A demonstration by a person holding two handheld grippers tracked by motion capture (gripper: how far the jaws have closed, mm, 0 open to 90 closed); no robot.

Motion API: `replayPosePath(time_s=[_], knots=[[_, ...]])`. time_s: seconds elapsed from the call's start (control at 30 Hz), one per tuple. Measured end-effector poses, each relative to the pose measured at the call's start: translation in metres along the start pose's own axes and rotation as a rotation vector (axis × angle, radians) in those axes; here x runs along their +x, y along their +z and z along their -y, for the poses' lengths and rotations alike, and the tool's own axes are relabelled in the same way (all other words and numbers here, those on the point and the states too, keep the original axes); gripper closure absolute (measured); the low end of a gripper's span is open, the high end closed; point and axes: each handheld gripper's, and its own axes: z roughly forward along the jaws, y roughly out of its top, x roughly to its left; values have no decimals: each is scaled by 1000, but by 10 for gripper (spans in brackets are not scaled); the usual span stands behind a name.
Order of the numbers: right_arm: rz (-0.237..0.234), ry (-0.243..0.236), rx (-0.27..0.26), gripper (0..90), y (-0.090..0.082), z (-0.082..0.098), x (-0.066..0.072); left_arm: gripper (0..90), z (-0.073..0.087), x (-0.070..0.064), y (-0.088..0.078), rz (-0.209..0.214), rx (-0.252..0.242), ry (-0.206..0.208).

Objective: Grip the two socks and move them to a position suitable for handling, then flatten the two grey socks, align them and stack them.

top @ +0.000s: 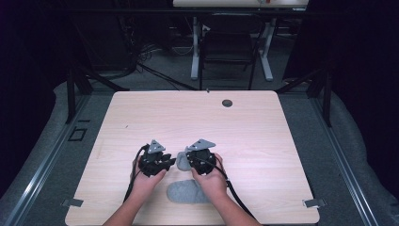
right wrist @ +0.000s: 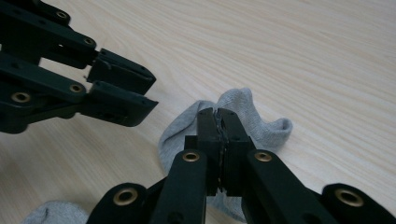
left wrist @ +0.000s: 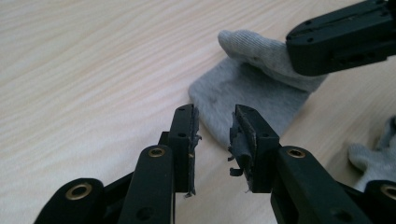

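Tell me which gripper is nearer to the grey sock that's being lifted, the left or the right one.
Right. The right gripper is clamped on the lifted grey sock. The left gripper sits just beside the sock, jaws apart and not touching it.

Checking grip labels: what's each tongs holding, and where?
Right tongs shut on the grey sock, pinching a raised fold near one end. Left tongs open, holding nothing.

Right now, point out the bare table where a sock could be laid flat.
The table is bare across its far half, up to the dark round hole, and along the whole right side. Near the front edge it is crowded: the left gripper, the right gripper shut on one grey sock, and a second grey sock between the forearms.
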Motion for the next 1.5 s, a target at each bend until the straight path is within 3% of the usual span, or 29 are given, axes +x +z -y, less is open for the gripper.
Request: replayPosePath(time_s=[0.07, 0.2, 0.4, 0.6, 0.77, 0.93, 1.33, 1.43, 1.5], knots=[[3, 7, -6, 886, -3, 0, -2, 698, -3, -2, 5, 11, -12, -10], [1, 24, -11, 886, -7, 1, -7, 702, -4, -4, 18, 18, 11, -9], [-1, 51, -34, 885, -10, 4, -11, 702, -4, -13, 29, 22, 32, 20], [16, 61, -50, 884, -18, 7, -20, 710, -2, -12, 34, 4, 69, 29], [21, 92, -55, 884, -24, 10, -31, 716, 0, -12, 37, -14, 101, 69], [34, 109, -57, 884, -28, 15, -38, 742, 1, -11, 38, -18, 100, 66], [80, 148, 45, 872, -25, 47, -58, 821, 1, -9, 37, -34, 105, 73], [80, 188, 77, 796, -25, 54, -61, 824, 1, -8, 37, -31, 106, 77], [98, 209, 61, 733, -28, 57, -63, 826, 1, -7, 37, -27, 106, 76]])
